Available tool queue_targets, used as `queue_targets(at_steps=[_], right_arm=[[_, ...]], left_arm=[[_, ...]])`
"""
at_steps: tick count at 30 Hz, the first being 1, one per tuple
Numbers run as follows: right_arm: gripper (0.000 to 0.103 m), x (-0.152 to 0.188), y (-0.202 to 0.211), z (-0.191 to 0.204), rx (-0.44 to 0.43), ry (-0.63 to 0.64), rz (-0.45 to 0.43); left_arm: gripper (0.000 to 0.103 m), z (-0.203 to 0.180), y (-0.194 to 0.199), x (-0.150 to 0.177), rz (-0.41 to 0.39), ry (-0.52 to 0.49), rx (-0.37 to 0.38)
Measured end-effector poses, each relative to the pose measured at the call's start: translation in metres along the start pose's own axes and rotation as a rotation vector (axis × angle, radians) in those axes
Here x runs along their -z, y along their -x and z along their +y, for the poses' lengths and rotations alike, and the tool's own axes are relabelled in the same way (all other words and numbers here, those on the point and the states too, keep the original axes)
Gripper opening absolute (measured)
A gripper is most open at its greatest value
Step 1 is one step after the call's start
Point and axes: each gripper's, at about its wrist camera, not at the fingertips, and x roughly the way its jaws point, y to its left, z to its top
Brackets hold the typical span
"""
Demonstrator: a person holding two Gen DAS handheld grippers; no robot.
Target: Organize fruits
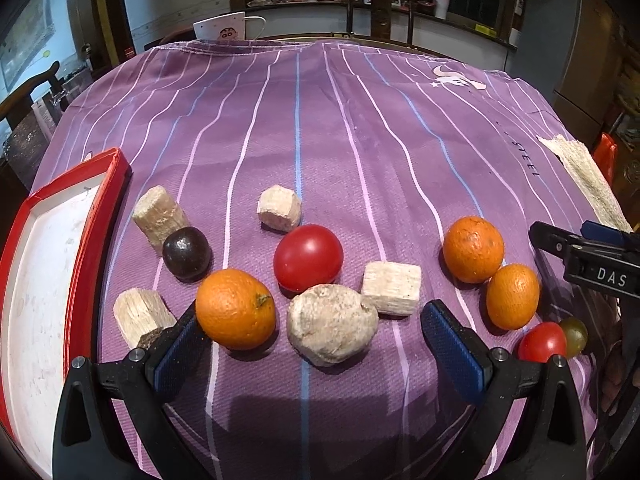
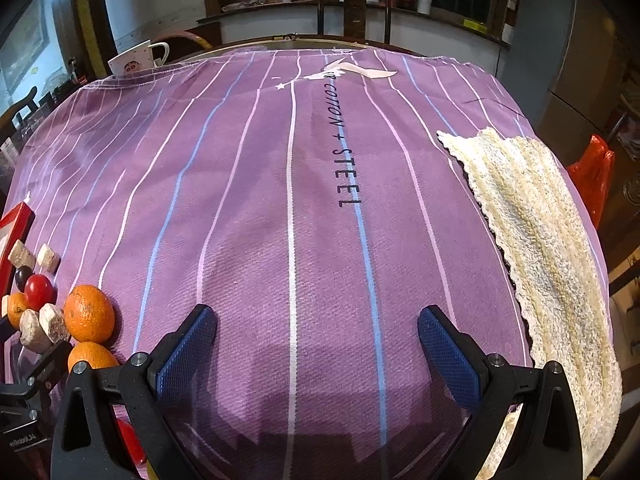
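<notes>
In the left wrist view, fruits lie on a purple striped cloth: an orange (image 1: pixel 236 314) next to my left finger, a red tomato (image 1: pixel 308 257), a dark plum (image 1: pixel 186 253), two oranges (image 1: pixel 473 249) (image 1: pixel 512 295) at right, and a small red tomato (image 1: pixel 542 341) beside a dark green one (image 1: pixel 574 334). My left gripper (image 1: pixel 316 344) is open and empty, low over the cloth, with the near orange and a pale stone (image 1: pixel 332 329) between its fingers. My right gripper (image 2: pixel 316 348) is open and empty over bare cloth; two oranges (image 2: pixel 89 313) (image 2: pixel 92 355) lie to its left.
A red-rimmed white tray (image 1: pixel 44 264) lies at the left. Several pale wood blocks (image 1: pixel 392 288) sit among the fruits. A cream knitted cloth (image 2: pixel 536 240) drapes the right side. A white mug (image 2: pixel 138 60) stands at the far edge. The right gripper's body (image 1: pixel 600 264) shows at the right of the left wrist view.
</notes>
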Motion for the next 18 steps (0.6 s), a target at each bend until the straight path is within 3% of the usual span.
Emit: queue_targets(at_steps=[5, 9, 13, 18], right_arm=[[0.103, 0.007, 0.003, 0.014, 0.023, -0.019, 0.002], [0.102, 0.017, 0.022, 0.022, 0.031, -0.062, -0.043], [0.102, 0.035, 0.064, 0.026, 0.023, -0.113, -0.176], [0.103, 0.068, 0.124, 0.043, 0.049, -0.133, -0.453]], left_arm=[[0.103, 0.019, 0.015, 0.007, -0.016, 0.059, 0.053], [0.103, 0.035, 0.042, 0.016, -0.102, 0.073, 0.038], [0.103, 0.041, 0.073, 0.025, -0.212, 0.043, -0.002], [0.103, 0.038, 0.102, 0.030, -0.315, -0.034, -0.073]])
